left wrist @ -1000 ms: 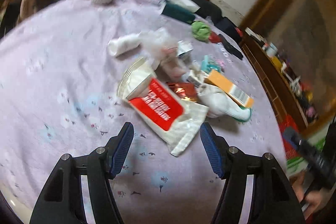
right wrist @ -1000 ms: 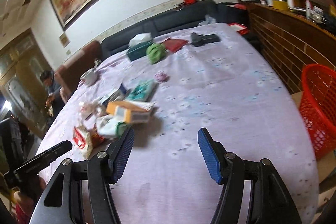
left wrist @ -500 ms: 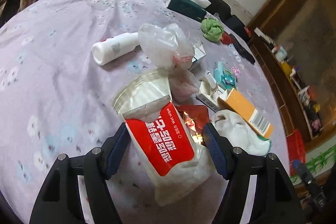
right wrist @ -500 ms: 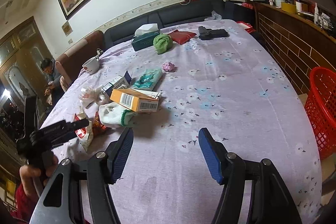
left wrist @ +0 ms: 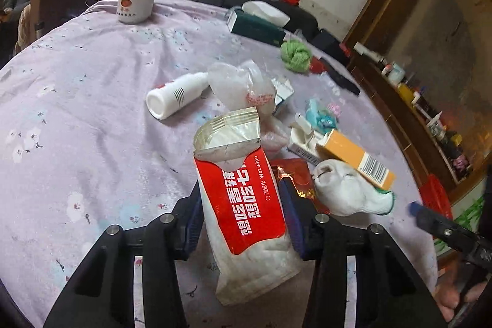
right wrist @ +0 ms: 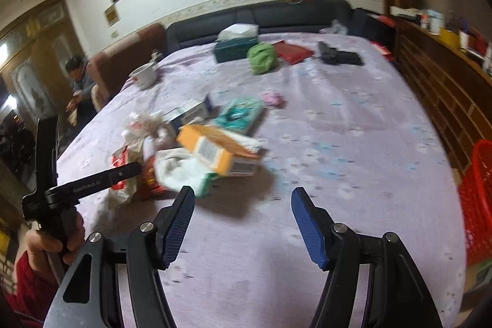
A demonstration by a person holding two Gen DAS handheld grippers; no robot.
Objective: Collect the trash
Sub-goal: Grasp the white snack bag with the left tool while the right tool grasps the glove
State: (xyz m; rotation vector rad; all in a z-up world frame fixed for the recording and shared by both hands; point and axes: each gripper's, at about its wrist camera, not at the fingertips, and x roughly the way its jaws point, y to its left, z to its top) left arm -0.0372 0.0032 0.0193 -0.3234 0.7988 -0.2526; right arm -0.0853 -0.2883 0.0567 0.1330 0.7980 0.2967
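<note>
- Left tongs [left wrist: 241, 215] just closed, pads pressing red wet-wipe packet [left wrist: 246, 199]; long axis running straight ahead along fingers.
- Right tongs [right wrist: 243, 223] wide, empty.
- Red basket [right wrist: 476, 199] far right of surface [right wrist: 353, 143].

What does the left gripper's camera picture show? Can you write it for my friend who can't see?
The left gripper has just been closing its blue pads around a torn red and white wet wipe packet on a lilac flowered tablecloth. Beyond lie more litter: a white bottle, a crumpled plastic bag, an orange box and a white cloth.
</note>
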